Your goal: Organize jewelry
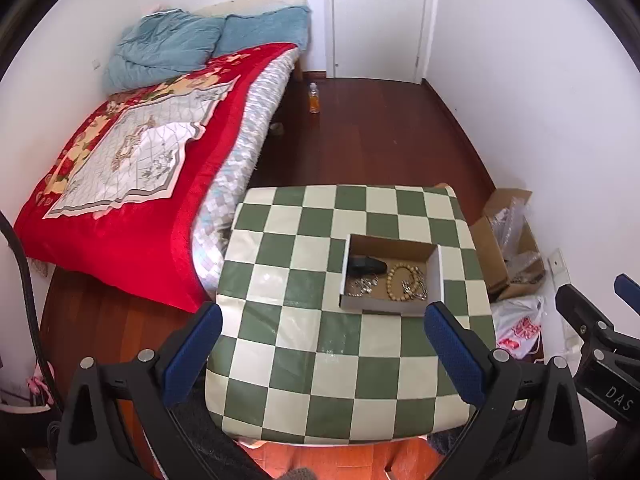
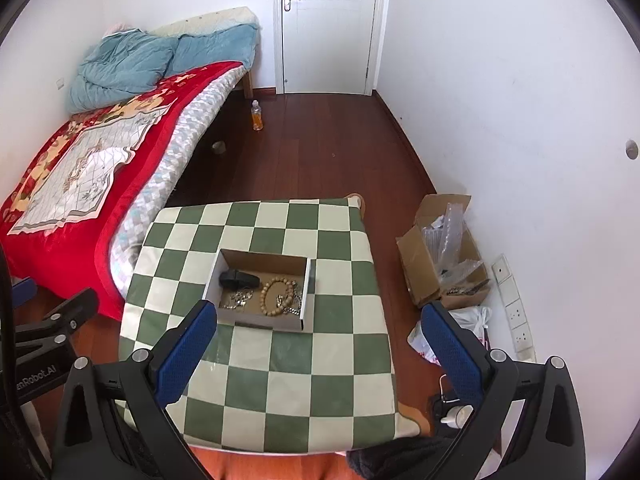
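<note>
- On the bench [image 1: 280,364], covered by a glossy green-and-cream checked cloth, a shallow open cardboard box [image 1: 391,280] is seen slightly beyond the middle of the top.
- Inside the box, a ring of round wooden beads [image 1: 402,280] is laid flat near the right side, with a silvery metal chain [image 2: 295,304] tangled against it.
- A dark, oblong object [image 1: 366,265] is found at the back left of the box, and a small heap of silver-toned pieces [image 1: 362,285] in front of it; finer detail cannot be told.
- The box is made of plain brown card with a white outer face; its walls are low and straight.
- The left tool [image 1: 322,356] is held wide apart above the near part of the bench, its blue ribbed pads [image 1: 454,354] gripping nothing.
- The right tool [image 2: 316,354] is likewise spread wide and empty, its left pad appearing just before the box's near corner.
</note>
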Demonstrator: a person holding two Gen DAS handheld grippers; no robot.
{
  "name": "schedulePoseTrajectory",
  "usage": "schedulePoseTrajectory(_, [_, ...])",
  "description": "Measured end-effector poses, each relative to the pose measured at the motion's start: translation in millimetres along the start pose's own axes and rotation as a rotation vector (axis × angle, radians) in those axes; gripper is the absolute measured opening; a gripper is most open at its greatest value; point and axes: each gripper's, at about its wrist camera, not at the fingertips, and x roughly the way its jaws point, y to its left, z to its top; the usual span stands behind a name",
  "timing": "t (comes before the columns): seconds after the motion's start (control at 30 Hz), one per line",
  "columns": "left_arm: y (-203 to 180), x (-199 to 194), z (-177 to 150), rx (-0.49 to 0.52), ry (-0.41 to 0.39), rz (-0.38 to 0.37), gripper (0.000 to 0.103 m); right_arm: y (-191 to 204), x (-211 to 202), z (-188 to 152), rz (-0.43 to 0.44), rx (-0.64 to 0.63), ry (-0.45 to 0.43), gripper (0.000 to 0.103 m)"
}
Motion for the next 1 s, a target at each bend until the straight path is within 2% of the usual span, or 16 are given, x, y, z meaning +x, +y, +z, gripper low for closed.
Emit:
schedulePoseTrajectory(0.23, [0, 6, 10, -0.019, -0.012, 0.011, 0.103, 0, 21, 16, -0.007, 0.003, 0.016, 0.103])
schedulePoseTrajectory(0.57, [-5, 27, 18, -0.001, 0.021, 0.011, 0.103, 0, 56, 18, 0.004, 0.008, 0.087, 0.103])
schedulePoseTrajectory(1.0, [-11, 35, 15, 0.008, 0.045, -0.001, 0.103, 1, 61, 13, -0.015, -0.012, 0.105, 0.103])
